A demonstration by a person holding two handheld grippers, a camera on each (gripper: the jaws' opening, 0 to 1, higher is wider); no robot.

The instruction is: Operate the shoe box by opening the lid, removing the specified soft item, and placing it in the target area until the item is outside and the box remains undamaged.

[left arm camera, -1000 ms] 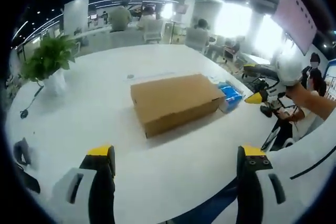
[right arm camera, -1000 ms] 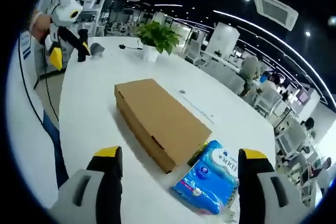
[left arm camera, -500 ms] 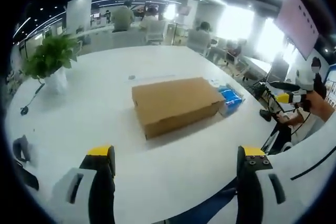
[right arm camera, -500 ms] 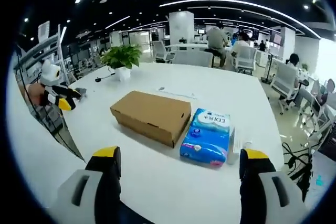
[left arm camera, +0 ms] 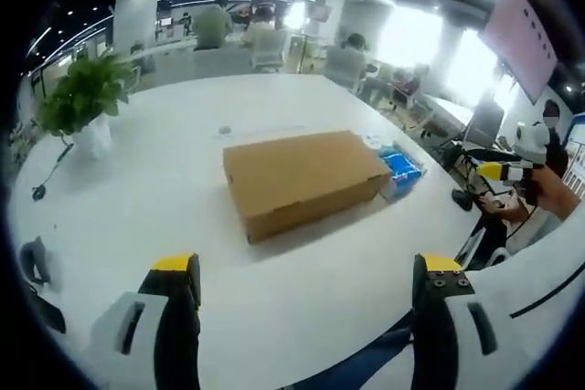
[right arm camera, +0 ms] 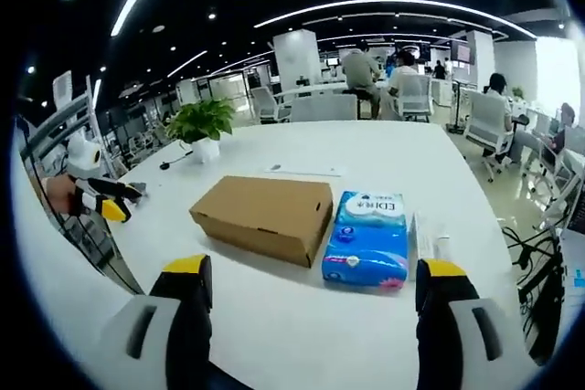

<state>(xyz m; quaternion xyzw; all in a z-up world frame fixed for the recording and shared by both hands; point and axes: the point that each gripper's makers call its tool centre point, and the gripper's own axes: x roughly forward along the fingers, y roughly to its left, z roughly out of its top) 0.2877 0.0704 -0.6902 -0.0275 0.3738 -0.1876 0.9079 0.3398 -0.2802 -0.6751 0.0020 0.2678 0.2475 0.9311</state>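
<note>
A shut brown cardboard shoe box [left arm camera: 302, 175] [right arm camera: 265, 215] lies on the white table [left arm camera: 183, 180] [right arm camera: 302, 317]. A blue pack of tissues [left arm camera: 400, 169] [right arm camera: 368, 237] rests against one of its ends. My left gripper [left arm camera: 306, 303] is open, held well short of the box over the table's near edge. My right gripper [right arm camera: 311, 303] is open too, near the table's edge, facing the box and the tissue pack. The right gripper [left arm camera: 512, 157] also appears at the far right of the left gripper view, and the left gripper [right arm camera: 96, 198] at the far left of the right gripper view.
A potted green plant [left arm camera: 82, 102] [right arm camera: 203, 125] stands near the table's far side with a dark cable [left arm camera: 50, 175] beside it. A thin white strip [right arm camera: 306, 171] lies beyond the box. Small white items [right arm camera: 430, 239] sit beside the tissues. Chairs and people are past the table.
The right gripper view has swung a little, so the box and tissues sit slightly lower and nearer. The left gripper view is almost unchanged. Both grippers stay open; the box stays shut.
</note>
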